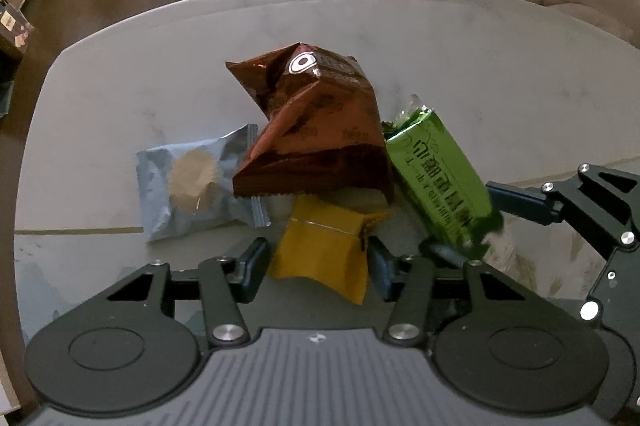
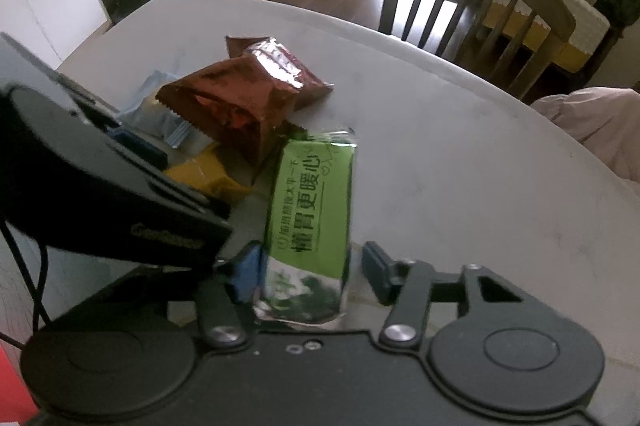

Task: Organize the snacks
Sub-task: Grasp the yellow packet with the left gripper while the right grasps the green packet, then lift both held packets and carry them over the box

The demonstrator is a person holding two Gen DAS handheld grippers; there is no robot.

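Straddling the yellow packet [image 1: 324, 250], left gripper [image 1: 318, 266] stood open; right gripper [image 2: 310, 270] open around green packet [image 2: 310, 202] on the table [image 1: 480, 66]. Judged: centre pads before closing, avoid brown bag [image 1: 316, 130]

Printed in black on the green foil snack packet [image 2: 310, 202] between the fingers: "懂胃更暖心". Other print unreadable.
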